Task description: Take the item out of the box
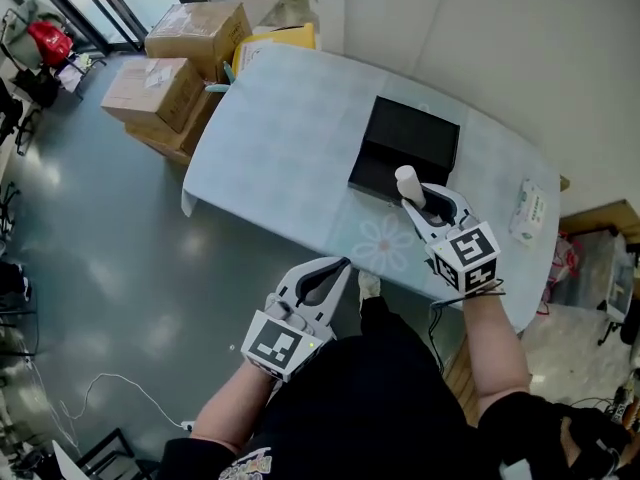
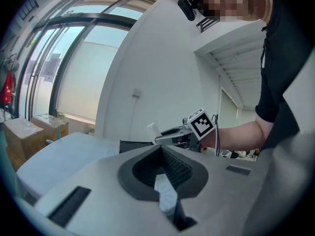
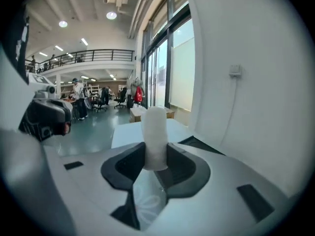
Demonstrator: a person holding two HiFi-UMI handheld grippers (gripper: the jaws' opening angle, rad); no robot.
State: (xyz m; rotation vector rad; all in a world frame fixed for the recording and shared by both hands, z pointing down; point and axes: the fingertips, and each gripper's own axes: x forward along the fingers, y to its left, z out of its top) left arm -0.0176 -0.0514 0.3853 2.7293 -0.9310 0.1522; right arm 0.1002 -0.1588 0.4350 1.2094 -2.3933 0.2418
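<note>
Hidden: the white item's lower end sits between the right gripper's jaws; the black box's inside is too dark to read
Item: one, above the box's near edge, over the table
Right jaws: clamped on the item
Left gripper: jaws pressed together, empty, off the table's near edge
Cardboard boxes: three, on the floor

On my left gripper I see the jaws closed, nothing between them; beyond, the right gripper holds a white item upright near the black box. Cardboard boxes stand far left, past the table.
</note>
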